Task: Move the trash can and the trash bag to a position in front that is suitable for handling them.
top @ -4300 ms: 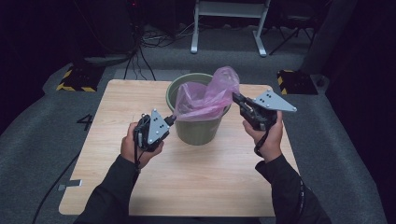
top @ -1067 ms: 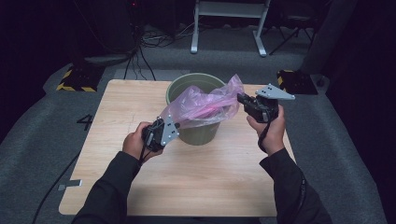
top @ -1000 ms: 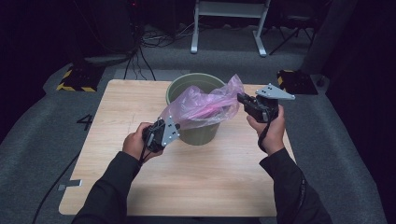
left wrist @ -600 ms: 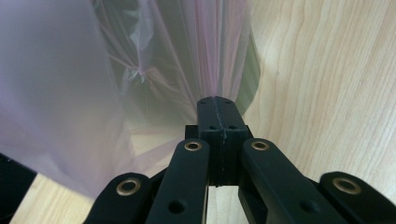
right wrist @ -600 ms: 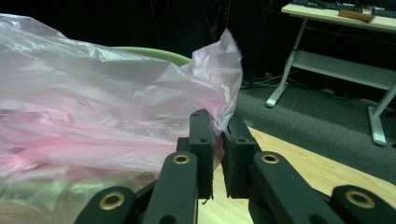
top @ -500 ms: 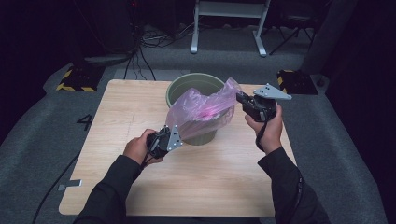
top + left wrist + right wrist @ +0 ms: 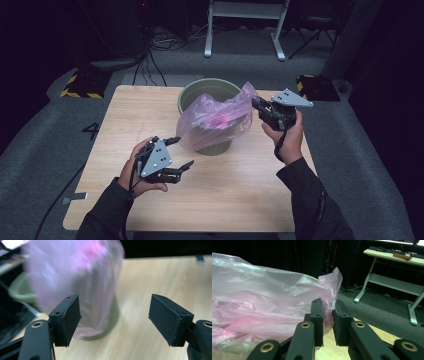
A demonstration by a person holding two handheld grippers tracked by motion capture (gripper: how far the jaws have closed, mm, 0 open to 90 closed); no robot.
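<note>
High view puts my left gripper (image 7: 181,152) low on the bench (image 7: 240,200), its 2 fingers spread wide with nothing between them, just short of the pink bag (image 7: 215,122). From the left gripper view the bag is smeared with blur ahead of the fingers, draped over the green bin (image 7: 205,92), whose far rim it hides. My right gripper (image 7: 327,315) has its fingers pinched on the bag's edge, and the film beyond them covers the bin almost entirely.
</note>
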